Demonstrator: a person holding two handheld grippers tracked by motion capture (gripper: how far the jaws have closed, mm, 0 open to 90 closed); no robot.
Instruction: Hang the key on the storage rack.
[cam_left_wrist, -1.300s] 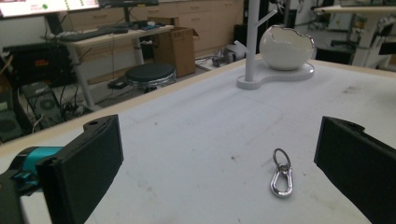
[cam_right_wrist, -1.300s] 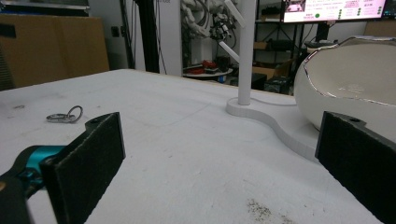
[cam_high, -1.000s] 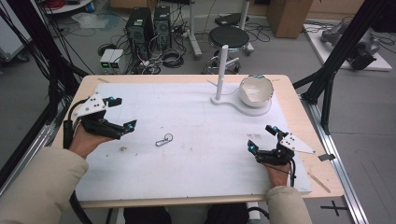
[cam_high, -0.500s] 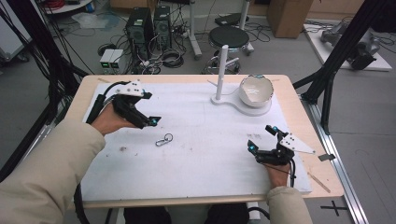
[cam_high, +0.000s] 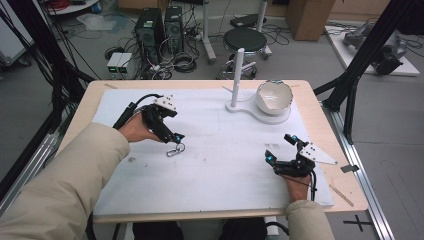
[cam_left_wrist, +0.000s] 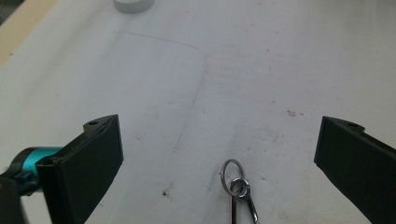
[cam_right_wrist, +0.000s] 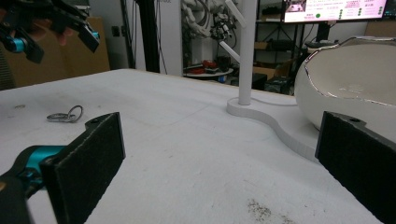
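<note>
A small metal clip with a key ring (cam_high: 175, 150) lies on the white mat (cam_high: 225, 170), left of the middle. My left gripper (cam_high: 173, 136) hovers just above and behind it, tilted down, open. In the left gripper view the clip (cam_left_wrist: 238, 191) lies low between the wide-apart jaws of the left gripper (cam_left_wrist: 222, 156), touching neither. My right gripper (cam_high: 280, 148) rests open near the mat's right front, nothing between its fingers. The right gripper view looks past the right gripper (cam_right_wrist: 222, 156) to the clip (cam_right_wrist: 65, 115) far left and the left gripper (cam_right_wrist: 51, 23) above it.
A white stand with an upright post (cam_high: 237, 75) and a flat base (cam_high: 250, 107) sits at the back right. A white bowl (cam_high: 274, 95) with a chipped rim rests on that base. The table's wooden edge (cam_high: 345, 165) runs close to the right hand.
My left gripper has travelled from the mat's left edge rightward, then down to the clip. The right gripper and the clip have stayed put.
</note>
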